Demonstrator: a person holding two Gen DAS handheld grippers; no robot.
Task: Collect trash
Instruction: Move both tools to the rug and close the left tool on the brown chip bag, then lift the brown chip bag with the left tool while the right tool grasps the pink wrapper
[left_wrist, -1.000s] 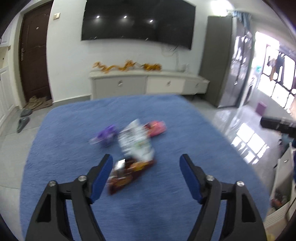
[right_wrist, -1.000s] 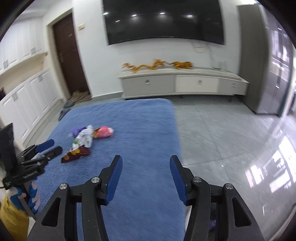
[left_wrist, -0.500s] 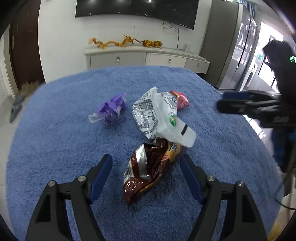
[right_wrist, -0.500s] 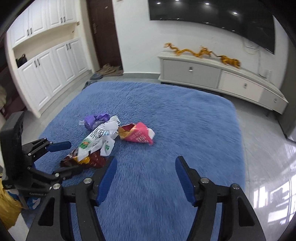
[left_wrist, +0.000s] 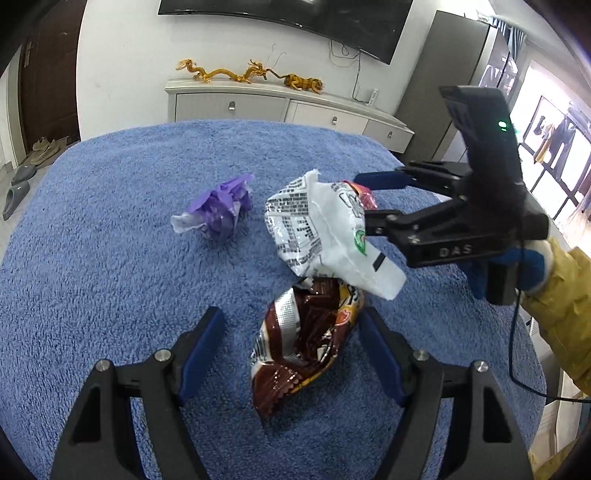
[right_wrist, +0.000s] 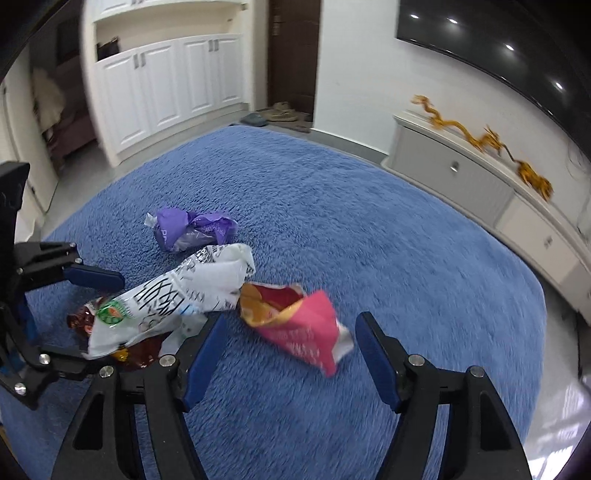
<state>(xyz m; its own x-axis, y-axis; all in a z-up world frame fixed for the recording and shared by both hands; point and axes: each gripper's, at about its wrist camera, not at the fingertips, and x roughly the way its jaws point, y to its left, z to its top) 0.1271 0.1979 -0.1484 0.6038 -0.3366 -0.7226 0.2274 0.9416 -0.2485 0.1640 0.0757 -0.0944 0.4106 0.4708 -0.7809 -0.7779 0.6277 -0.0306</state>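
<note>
Four pieces of trash lie on the blue rug (left_wrist: 110, 258), and none is collected yet. The brown wrapper (left_wrist: 303, 343) sits between the jaws of your left gripper (left_wrist: 291, 339), which are spread wide and grip nothing; the wrapper's right edge is just beside the right jaw. The white bag (left_wrist: 325, 229) lies just ahead of those jaws, overlapping the brown wrapper's far end. The purple wrapper (left_wrist: 221, 210) is ahead and to the left, apart from the rest.

Your right gripper (right_wrist: 291, 343) is also open and empty, with the pink bag (right_wrist: 299, 325) between its jaws and slightly ahead of the tips. The white bag lies against its left jaw, and the purple wrapper is further ahead on the left.

So the task looks to be at its start: both grippers are set for a first pick, brown wrapper on the left and pink bag on the right. After those, the white bag and purple wrapper remain. No bin shows in either view.
</note>
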